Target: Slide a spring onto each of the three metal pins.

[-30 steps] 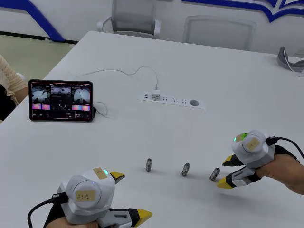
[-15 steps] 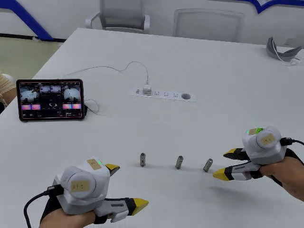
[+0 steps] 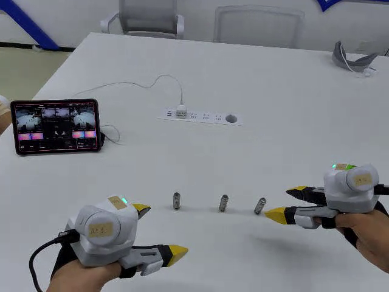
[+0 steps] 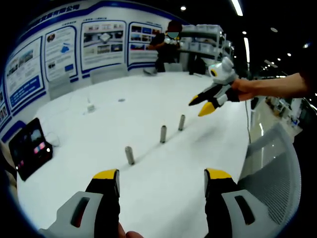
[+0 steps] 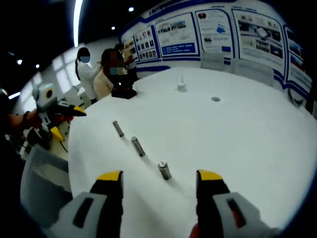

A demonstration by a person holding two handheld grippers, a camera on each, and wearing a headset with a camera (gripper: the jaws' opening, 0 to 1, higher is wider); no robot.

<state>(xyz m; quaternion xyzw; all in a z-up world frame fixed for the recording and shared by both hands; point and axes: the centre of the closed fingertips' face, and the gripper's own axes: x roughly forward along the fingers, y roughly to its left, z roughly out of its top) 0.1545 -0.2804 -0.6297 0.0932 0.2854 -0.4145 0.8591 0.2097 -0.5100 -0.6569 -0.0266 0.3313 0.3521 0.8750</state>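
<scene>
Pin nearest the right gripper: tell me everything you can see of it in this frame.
The pin is a small grey metal piece, the end one in a row of three on the white table. Its side looks ribbed, as if a spring coils around it, and it appears to lean slightly. It sits just ahead of the yellow tips of the open right gripper, apart from them. Only the table touches it.

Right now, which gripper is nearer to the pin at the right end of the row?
Right. The right gripper has its tips just beside that pin, not touching; the left gripper sits by the row's other end, toward the person.
</scene>
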